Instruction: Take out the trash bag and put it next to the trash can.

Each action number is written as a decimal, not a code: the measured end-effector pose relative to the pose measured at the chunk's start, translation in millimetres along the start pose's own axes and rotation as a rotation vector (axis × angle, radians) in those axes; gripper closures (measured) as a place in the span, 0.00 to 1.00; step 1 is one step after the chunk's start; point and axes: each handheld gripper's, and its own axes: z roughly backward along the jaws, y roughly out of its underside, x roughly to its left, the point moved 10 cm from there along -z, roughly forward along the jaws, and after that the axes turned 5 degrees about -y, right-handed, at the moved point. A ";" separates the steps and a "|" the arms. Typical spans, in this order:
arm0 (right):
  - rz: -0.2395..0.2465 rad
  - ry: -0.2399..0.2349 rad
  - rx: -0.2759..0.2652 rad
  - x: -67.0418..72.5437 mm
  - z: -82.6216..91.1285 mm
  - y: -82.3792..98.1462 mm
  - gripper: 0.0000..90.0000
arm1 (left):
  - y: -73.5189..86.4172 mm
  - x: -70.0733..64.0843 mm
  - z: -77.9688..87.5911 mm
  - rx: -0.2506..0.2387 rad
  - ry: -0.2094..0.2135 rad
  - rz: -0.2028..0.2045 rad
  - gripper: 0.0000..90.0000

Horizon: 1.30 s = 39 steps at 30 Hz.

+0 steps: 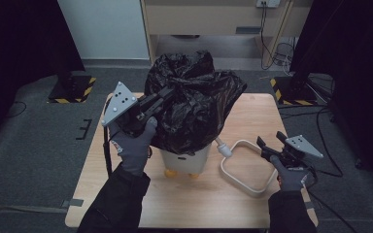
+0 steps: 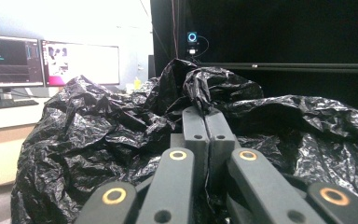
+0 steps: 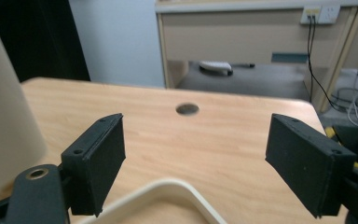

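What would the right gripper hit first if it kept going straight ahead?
Probably the cream ring lying on the table: the open right gripper points low over it, its near bend between the jaws. Depth is uncertain.

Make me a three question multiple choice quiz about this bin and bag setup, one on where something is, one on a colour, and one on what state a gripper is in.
1. Where does the cream ring-shaped frame lie?
A. On the table to the right of the bin
B. On top of the bag
C. On the floor

2. What colour is the plastic bag over the bin?
A. White
B. Black
C. Blue

3. How do the jaws of the right hand-held gripper stand?
A. Shut on the bag
B. Shut on the frame
C. Open, with nothing pressed between them

Answers:
1. A, since the high view shows it flat on the wooden table beside the bin.
2. B, as its crinkled film is black in the high view and the left gripper view.
3. C, because the right gripper view shows the two pads wide apart above the frame's rim, while the left hand-held gripper pinches the bag.
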 end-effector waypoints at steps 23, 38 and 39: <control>-0.034 0.060 0.142 -31.5 -0.1 63.6 0.20 | -34.9 1.7 10.8 -0.087 -0.002 0.006 0.99; -0.039 0.060 0.157 -33.4 0.4 67.2 0.20 | -60.5 -0.4 12.1 -0.136 -0.001 -0.012 0.99; -0.039 0.061 0.157 -33.5 0.4 67.3 0.20 | -62.1 -0.3 12.3 -0.138 -0.001 -0.014 0.99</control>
